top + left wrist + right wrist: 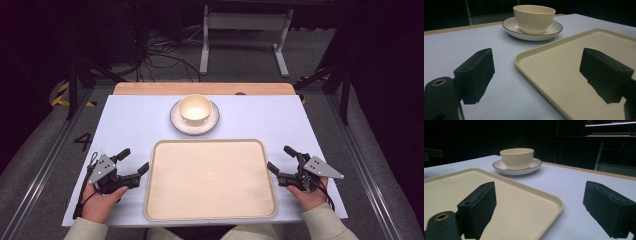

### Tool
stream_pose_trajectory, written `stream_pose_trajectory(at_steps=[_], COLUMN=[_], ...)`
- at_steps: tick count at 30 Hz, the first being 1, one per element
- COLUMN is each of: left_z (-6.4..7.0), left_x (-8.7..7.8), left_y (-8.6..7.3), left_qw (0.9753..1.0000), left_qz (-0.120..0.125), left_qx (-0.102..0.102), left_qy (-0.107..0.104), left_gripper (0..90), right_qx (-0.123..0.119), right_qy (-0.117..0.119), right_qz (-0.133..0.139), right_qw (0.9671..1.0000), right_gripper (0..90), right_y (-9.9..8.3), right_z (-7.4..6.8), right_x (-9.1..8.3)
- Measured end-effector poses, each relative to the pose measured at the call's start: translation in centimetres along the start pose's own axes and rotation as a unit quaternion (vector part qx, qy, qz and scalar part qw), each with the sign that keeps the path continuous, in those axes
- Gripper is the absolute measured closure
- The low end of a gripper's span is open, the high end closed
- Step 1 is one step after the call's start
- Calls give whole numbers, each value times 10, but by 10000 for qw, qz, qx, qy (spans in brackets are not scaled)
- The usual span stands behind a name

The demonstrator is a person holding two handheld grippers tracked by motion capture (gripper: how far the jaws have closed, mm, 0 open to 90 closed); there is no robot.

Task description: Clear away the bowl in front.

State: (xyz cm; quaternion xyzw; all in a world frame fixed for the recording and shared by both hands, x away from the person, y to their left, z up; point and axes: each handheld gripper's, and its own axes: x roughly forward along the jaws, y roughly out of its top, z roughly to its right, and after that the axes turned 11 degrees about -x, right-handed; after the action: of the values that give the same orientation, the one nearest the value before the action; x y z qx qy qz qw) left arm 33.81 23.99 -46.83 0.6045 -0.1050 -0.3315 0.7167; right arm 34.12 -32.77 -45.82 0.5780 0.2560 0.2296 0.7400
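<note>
Table: tray point(210, 180) between both fingers point(143, 168).

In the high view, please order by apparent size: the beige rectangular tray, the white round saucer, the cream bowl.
1. Beige rectangular tray, clearly largest.
2. White round saucer.
3. Cream bowl, standing on the saucer, smallest.

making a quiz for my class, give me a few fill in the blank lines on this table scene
1. The bowl sits on a ____.
2. The tray lies between the left gripper and the ____ gripper.
3. Both grippers' jaws stand ____, holding nothing.
4. Inside, the bowl is ____.

Missing words: plate; right; open; empty
</note>
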Motion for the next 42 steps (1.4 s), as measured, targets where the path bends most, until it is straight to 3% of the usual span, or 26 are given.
stream_pose_trajectory(at_steps=[4,6,12,14,18,21,32,42], left_z=[-1,-1,3,5,9,12,29,36], left_x=[-1,-3,-3,0,8,11,16,25], left_y=[1,2,7,12,23,31,65,91], left_qw=[10000,10000,9997,9996,9997,9992,9989,9986], left_qz=[18,47,-64,-35,-71,-62,-121,-104], left_qx=[72,-61,-193,-217,-59,-160,-15,39], left_qy=[60,-36,-143,-173,-212,-352,-446,-512], left_gripper=[154,154,179,178,172,171,159,158], right_qx=[37,56,52,60,97,103,279,310], right_qy=[25,34,33,43,56,58,84,103], right_qz=[7,6,-22,-1,-20,-48,-43,-28], right_qw=[10000,10000,10000,10000,9999,9999,9996,9995], right_gripper=[122,128,136,142,176,176,181,181], right_y=[0,0,0,0,0,0,-1,-1], right_z=[1,1,1,1,2,2,5,6], right_x=[0,0,1,0,1,1,1,1])
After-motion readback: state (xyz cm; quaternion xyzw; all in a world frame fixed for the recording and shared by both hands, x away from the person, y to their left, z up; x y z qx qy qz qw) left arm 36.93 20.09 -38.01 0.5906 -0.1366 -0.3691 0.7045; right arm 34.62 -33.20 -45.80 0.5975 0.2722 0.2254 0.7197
